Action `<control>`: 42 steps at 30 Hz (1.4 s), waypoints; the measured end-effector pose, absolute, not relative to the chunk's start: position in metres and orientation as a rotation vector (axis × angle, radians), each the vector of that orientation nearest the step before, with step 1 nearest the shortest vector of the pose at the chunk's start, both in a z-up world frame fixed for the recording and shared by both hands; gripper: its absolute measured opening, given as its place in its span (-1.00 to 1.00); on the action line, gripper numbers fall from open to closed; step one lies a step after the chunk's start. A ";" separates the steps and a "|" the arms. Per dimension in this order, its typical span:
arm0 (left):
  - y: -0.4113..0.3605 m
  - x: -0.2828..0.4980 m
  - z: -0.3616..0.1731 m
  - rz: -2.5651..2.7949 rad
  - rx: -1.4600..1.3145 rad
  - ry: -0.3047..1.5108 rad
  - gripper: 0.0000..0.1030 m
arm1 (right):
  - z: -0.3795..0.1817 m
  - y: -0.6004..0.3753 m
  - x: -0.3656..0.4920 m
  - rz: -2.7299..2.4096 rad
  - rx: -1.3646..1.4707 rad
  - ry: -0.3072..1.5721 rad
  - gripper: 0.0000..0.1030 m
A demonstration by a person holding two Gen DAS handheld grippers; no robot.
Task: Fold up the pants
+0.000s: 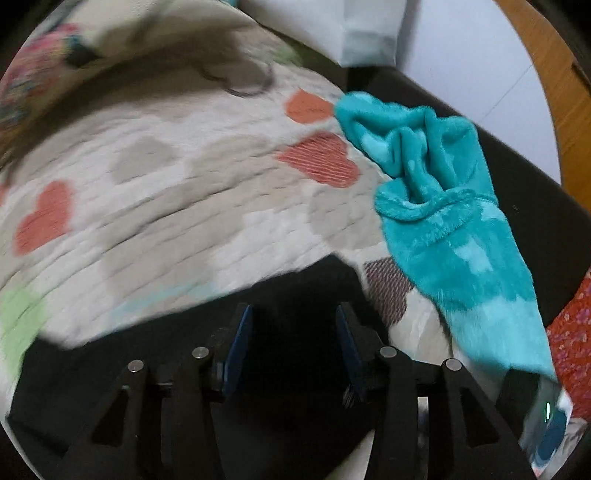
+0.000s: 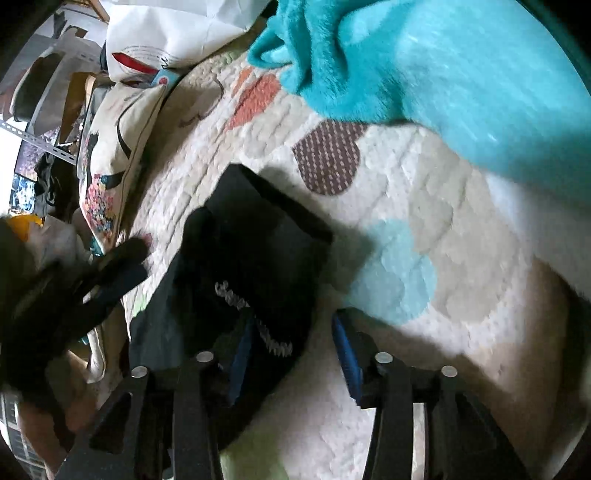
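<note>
Black pants [image 2: 236, 258] lie folded in a dark bundle on a quilted bedspread with heart patches [image 2: 424, 206]. In the left wrist view the black pants [image 1: 291, 295] fill the space under and between the fingers. My left gripper [image 1: 293, 325] is open just above the pants and holds nothing. It also shows at the left of the right wrist view [image 2: 118, 273]. My right gripper [image 2: 291, 332] is open, its left finger over the pants' edge with a zigzag white drawstring [image 2: 258, 325], its right finger over the quilt.
A fluffy teal garment [image 1: 443, 206] lies at the bed's right edge, large in the right wrist view [image 2: 443, 74]. A patterned pillow [image 2: 114, 155] and white bag [image 2: 177, 29] lie at the far side. A dark bed frame [image 1: 517, 177] runs along the right.
</note>
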State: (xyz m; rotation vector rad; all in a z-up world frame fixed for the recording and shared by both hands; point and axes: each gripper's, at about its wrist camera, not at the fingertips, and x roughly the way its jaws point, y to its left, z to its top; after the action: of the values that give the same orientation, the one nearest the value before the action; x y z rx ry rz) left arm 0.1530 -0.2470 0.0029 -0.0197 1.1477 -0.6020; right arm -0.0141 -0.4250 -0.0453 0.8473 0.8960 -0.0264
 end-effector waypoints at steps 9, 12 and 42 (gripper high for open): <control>-0.316 0.179 -0.032 -0.707 0.204 1.215 0.09 | -0.043 -0.418 0.006 -0.019 0.786 0.839 0.21; -0.320 0.170 -0.025 -0.730 0.265 1.201 -0.65 | -0.041 -0.414 0.012 0.022 0.768 0.867 -0.07; 0.099 0.066 -0.010 -0.275 -0.788 1.006 -0.65 | 0.024 -0.109 -0.026 0.585 -0.147 0.874 -0.40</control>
State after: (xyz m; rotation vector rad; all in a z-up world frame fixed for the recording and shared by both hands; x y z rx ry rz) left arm 0.0659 0.0991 -0.0100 -0.7877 1.0060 -0.2749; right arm -0.0257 -0.1091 0.0245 -0.1472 0.8737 0.5852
